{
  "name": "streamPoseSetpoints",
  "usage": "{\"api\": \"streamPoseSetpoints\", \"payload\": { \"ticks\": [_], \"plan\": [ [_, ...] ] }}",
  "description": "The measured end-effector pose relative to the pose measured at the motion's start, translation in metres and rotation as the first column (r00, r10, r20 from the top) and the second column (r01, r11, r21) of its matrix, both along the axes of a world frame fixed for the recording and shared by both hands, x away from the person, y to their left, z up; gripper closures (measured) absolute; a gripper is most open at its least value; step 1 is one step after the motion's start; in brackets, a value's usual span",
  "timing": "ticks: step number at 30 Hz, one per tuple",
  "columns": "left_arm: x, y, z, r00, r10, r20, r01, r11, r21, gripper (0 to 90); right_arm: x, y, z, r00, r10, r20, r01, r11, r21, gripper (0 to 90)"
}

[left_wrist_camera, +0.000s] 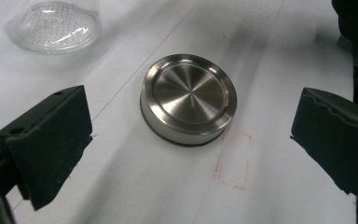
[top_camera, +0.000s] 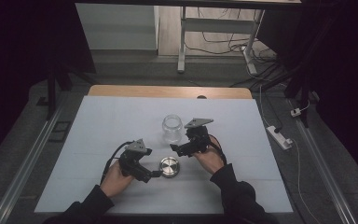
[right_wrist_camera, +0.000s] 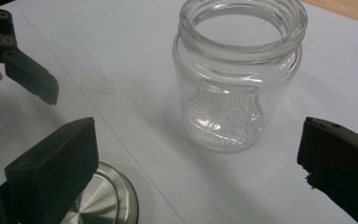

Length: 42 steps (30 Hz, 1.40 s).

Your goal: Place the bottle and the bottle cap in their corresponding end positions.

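Observation:
An empty clear glass jar (top_camera: 172,128) stands upright with no lid on the white sheet (top_camera: 112,121). A round brushed-steel lid (top_camera: 169,166) lies flat in front of it, closer to me. My left gripper (top_camera: 154,165) is open just left of the lid; in the left gripper view the lid (left_wrist_camera: 189,98) lies ahead between the wide-apart jaws of that gripper (left_wrist_camera: 193,140), untouched. My right gripper (top_camera: 179,142) is open beside the jar's right side; in the right gripper view the jar (right_wrist_camera: 237,79) stands ahead of its spread jaws (right_wrist_camera: 198,154), and the lid (right_wrist_camera: 100,200) shows at lower left.
The white sheet covers a wooden table whose far edge (top_camera: 168,91) shows behind it. A faint red rectangle (left_wrist_camera: 233,163) is drawn on the sheet next to the lid. On the floor to the right lie a power strip (top_camera: 279,136) and cables.

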State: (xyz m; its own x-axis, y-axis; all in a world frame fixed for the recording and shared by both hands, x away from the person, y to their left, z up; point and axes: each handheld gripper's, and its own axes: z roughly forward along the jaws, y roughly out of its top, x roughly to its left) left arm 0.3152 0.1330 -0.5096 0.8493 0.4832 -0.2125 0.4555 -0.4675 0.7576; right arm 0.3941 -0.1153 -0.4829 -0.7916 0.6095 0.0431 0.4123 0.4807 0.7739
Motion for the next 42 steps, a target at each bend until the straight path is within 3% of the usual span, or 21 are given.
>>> {"api": "streamPoseSetpoints", "payload": {
  "ticks": [8,25,42],
  "plan": [
    [-0.004,0.009,0.005,0.9999,0.015,0.005,-0.015,0.9998,-0.013,0.0,-0.011,-0.006,0.006,1.0000,0.004,0.002,-0.004,1.000,0.013,0.0],
    [-0.020,0.026,0.006,0.9995,0.032,-0.008,-0.032,0.9995,0.008,0.0,-0.036,-0.024,0.009,0.9998,0.017,-0.009,-0.017,1.000,0.021,0.0],
    [-0.043,0.065,0.010,0.9927,0.121,-0.001,-0.121,0.9926,-0.011,0.0,-0.065,-0.050,0.009,0.9995,0.003,0.033,-0.003,1.000,0.018,0.0]
  ]
}}
